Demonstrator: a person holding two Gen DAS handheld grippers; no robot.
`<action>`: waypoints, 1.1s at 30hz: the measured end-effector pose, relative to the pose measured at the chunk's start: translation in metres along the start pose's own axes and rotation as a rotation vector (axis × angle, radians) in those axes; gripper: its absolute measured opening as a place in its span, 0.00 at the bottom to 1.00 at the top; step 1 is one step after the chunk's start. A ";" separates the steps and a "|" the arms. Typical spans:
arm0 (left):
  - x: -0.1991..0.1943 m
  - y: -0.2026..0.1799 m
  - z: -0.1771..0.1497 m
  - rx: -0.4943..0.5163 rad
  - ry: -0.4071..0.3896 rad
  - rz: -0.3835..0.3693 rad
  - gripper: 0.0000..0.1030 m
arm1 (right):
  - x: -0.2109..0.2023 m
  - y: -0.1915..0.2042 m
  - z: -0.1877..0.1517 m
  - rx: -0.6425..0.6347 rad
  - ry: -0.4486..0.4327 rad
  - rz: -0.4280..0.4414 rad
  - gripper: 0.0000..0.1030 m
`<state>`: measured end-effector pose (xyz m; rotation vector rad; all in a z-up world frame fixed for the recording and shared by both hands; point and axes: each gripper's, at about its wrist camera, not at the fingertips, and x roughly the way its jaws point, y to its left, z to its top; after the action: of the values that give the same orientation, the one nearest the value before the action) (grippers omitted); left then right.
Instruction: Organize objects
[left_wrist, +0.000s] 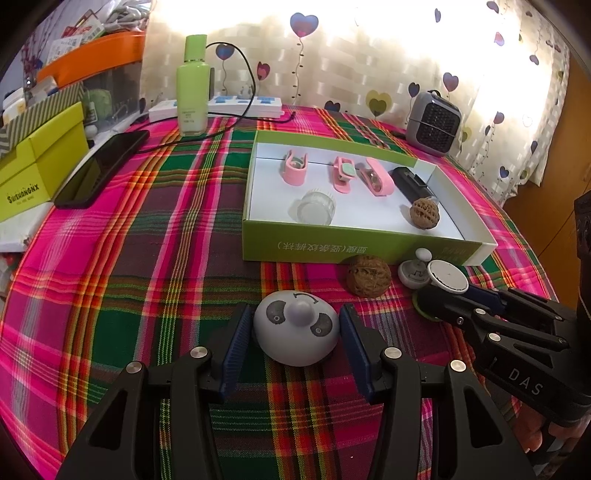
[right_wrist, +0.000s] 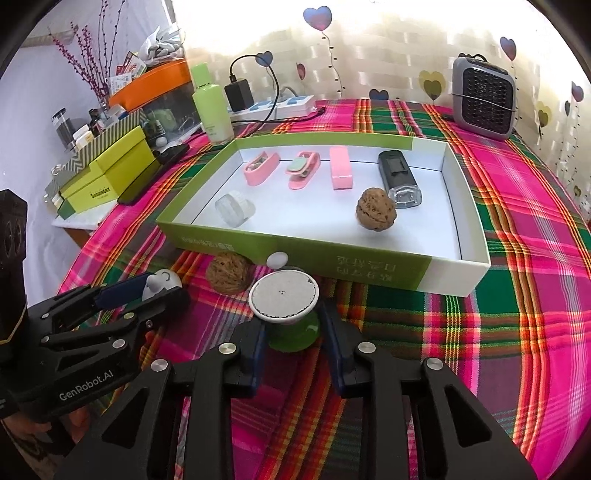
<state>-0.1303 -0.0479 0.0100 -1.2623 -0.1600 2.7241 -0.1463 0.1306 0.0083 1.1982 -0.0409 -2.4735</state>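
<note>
A green-and-white shallow box (left_wrist: 306, 251) (right_wrist: 458, 184) holds three pink clips (left_wrist: 295, 168), a black device (left_wrist: 410, 182), a clear cap (left_wrist: 316, 208) and a walnut (left_wrist: 424, 214) (right_wrist: 376, 209). A second walnut (left_wrist: 368, 280) (right_wrist: 228, 272) lies on the cloth in front of it. My left gripper (left_wrist: 295, 338) is around a grey panda-faced dome (left_wrist: 295, 328), its pads (left_wrist: 236, 343) at the sides; it also shows in the right wrist view (right_wrist: 162, 282). My right gripper (right_wrist: 291, 332) holds a green-based piece with a round white top (right_wrist: 283, 301) (left_wrist: 447, 276).
A small white knobbed piece (left_wrist: 413, 273) lies against the box front. At the back stand a green bottle (left_wrist: 192, 85), a power strip (left_wrist: 236, 105), a grey heater (left_wrist: 434, 122) and a phone (left_wrist: 99, 168). Yellow-green boxes (left_wrist: 40, 162) sit at left.
</note>
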 end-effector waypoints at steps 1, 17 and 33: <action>0.000 0.000 0.000 0.000 0.000 0.000 0.46 | 0.000 0.000 0.000 0.001 -0.001 -0.001 0.28; 0.001 -0.002 -0.001 0.009 0.000 0.021 0.46 | -0.002 0.001 -0.002 0.000 0.000 0.001 0.28; -0.002 -0.003 -0.003 0.011 -0.001 0.031 0.46 | -0.007 0.003 -0.007 0.004 -0.008 0.019 0.28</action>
<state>-0.1265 -0.0453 0.0096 -1.2716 -0.1256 2.7478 -0.1362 0.1318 0.0097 1.1847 -0.0596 -2.4629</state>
